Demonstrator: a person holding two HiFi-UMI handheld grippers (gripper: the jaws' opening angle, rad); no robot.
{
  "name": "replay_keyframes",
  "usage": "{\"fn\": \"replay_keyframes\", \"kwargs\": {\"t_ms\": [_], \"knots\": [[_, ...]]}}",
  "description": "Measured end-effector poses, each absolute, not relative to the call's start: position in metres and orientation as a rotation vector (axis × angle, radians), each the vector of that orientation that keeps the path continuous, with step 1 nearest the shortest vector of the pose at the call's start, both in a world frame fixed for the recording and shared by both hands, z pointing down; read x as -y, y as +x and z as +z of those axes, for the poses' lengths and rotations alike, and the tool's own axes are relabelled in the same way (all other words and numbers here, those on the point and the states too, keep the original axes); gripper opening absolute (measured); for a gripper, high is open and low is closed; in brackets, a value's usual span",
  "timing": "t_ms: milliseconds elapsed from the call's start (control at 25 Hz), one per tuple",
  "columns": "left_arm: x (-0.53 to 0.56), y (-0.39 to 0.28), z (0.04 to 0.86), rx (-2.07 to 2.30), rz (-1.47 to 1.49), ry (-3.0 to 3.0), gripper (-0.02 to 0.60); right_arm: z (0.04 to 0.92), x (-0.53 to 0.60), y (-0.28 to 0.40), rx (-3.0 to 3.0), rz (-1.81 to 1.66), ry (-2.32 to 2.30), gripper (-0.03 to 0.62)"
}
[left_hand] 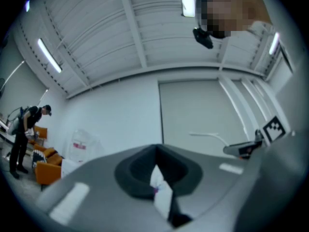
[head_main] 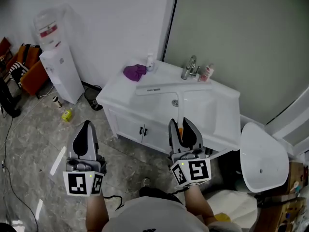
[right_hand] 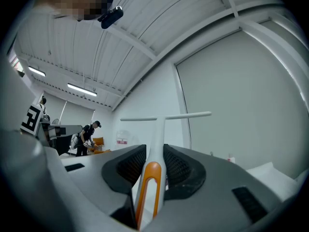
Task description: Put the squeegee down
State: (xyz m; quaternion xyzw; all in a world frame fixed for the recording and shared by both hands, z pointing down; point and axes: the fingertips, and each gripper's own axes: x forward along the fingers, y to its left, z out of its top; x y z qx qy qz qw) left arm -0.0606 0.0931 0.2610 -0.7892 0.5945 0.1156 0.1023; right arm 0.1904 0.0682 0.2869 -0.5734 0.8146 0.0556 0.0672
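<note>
A white, T-shaped squeegee [right_hand: 156,129] with an orange-inlaid handle was clamped in the right gripper [right_hand: 154,150]; the left gripper [left_hand: 155,149] was closed, empty.

squeegee [right_hand: 155,144] | white, orange-inlaid handle | handle clamped between fingers [right_hand: 182,170] | blade crosswise, pointing away

A cloth [head_main: 134,72] lies on the vanity [head_main: 116,93], left of the faucet [head_main: 189,67]; a water dispenser [head_main: 58,66] stands farther left.

Grey-black fingers [head_main: 87,138], checkered marker cubes [head_main: 84,183], seemingly white top [head_main: 145,217]
</note>
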Motion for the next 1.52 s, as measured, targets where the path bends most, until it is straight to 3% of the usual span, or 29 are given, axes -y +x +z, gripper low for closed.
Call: {"fn": "replay_keyframes", "kwargs": {"t_ms": [440,800,1520], "knots": [[-0.028,-0.021,0.257,-1.73,0.32,-2.304,0.007,0.288,0.005,0.219,-2.462,0.156,-1.682,0.11],[0.009,-0.027,0.261,-1.751,0.295,-2.291,0.006,0.299,0.043,0.211,-2.481,0.113,-1.664,0.11],[0.163,-0.115,0.263,-1.653,0.339,-2.381,0.006,0.302,0.174,0.137,-2.378,0.087,-1.817,0.11]]}}
